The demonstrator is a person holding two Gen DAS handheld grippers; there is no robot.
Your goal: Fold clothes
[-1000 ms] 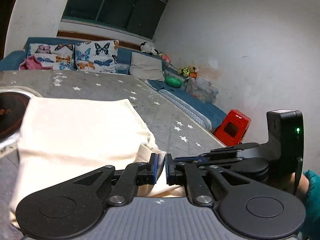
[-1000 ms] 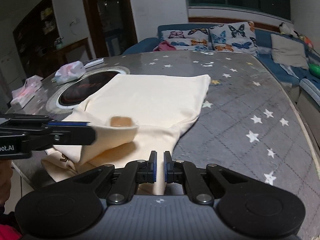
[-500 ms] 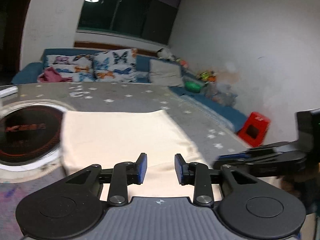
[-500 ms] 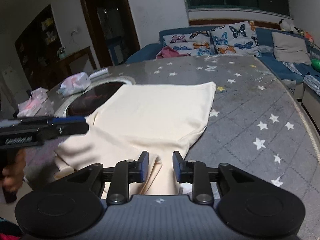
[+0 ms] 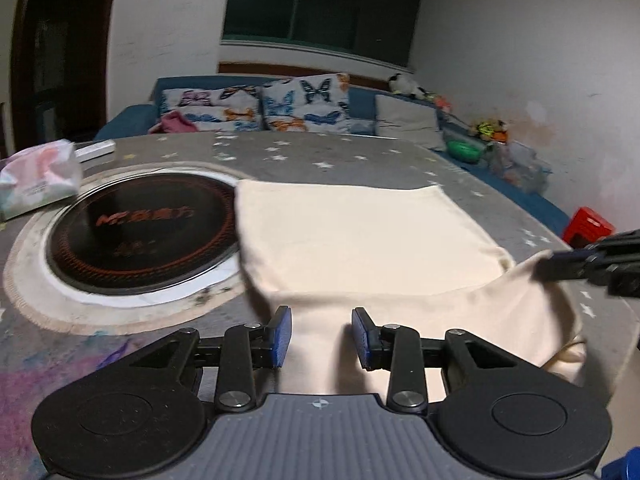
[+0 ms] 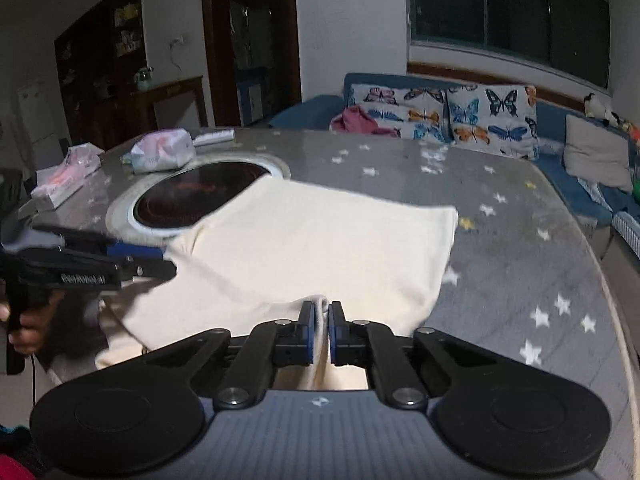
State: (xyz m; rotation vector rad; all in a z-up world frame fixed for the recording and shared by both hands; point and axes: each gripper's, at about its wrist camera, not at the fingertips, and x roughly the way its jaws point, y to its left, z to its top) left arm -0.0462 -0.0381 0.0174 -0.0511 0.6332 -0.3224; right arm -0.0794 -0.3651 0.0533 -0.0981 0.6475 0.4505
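Observation:
A cream garment (image 5: 360, 240) lies partly folded on the grey star-patterned table (image 5: 360, 156); it also shows in the right wrist view (image 6: 320, 240). My left gripper (image 5: 322, 334) is open over the garment's near edge, with nothing between its pads. My right gripper (image 6: 321, 330) is shut on a fold of the cream garment at its near edge. The right gripper also shows at the right edge of the left wrist view (image 5: 560, 268), and the left gripper at the left of the right wrist view (image 6: 160, 260).
A round black induction cooktop (image 5: 136, 232) is set in the table left of the garment. A tissue pack (image 5: 38, 184) and a remote lie beyond it. A sofa with butterfly cushions (image 5: 304, 108) stands behind the table. A red stool (image 5: 588, 228) is at the right.
My left gripper has opened, let go of the garment and swung left. My right gripper opened half a second ago and has shut on a fold of the garment.

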